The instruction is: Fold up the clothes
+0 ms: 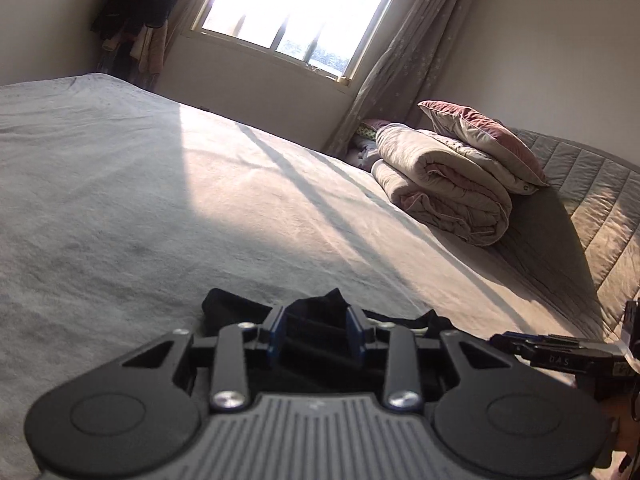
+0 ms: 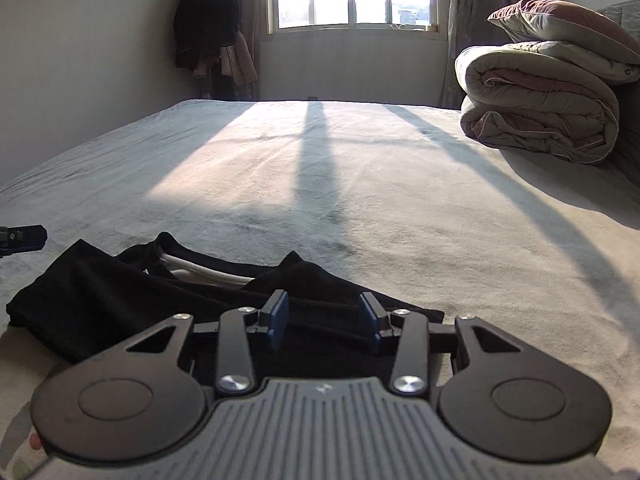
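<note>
The only readable lettering is in the left wrist view: faint pale characters that look like "DAS" on the black side of the right hand-held gripper (image 1: 560, 354), at the right edge of the picture. A small pale mark sits on each gripper's ribbed grey body, too small to read. No other text, label or number is legible.

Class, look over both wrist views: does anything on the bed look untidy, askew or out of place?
Only the black garment stands out: it lies bunched and creased at the near edge of the bed, pale lining showing. The folded quilt and pillow are stacked neatly.
</note>
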`<state>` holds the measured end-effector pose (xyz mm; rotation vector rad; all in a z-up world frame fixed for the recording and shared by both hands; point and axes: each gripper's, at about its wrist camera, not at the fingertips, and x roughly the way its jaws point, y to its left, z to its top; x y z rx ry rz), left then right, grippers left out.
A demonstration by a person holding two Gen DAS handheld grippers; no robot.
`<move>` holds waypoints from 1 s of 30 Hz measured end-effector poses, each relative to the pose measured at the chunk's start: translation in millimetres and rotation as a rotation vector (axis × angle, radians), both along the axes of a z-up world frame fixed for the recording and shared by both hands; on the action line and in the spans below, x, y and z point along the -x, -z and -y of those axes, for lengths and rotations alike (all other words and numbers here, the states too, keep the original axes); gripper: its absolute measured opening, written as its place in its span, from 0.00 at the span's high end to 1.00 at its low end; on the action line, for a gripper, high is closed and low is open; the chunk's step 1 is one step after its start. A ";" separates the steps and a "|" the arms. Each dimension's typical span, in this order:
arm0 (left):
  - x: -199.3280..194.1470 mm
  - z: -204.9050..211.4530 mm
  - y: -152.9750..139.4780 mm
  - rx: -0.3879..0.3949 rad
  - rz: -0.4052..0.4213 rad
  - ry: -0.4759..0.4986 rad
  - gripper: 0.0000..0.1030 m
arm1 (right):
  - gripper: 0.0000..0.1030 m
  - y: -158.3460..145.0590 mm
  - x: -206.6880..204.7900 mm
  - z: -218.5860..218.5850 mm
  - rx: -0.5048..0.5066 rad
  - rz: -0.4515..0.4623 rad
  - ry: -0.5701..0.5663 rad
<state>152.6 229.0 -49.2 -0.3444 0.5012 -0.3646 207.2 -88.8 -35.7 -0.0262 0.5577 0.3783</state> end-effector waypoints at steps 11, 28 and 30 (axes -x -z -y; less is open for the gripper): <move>2.5 32.9 34.2 -0.065 -0.105 0.230 0.72 | 0.88 30.3 -20.9 -81.3 0.182 0.002 -0.217; 16.1 15.5 24.3 -0.008 -0.047 0.221 0.61 | 0.84 9.5 -3.3 -122.6 0.043 -0.059 -0.297; 13.0 20.6 29.6 -0.039 -0.082 0.243 0.61 | 0.84 15.1 -3.9 -136.2 0.060 -0.075 -0.318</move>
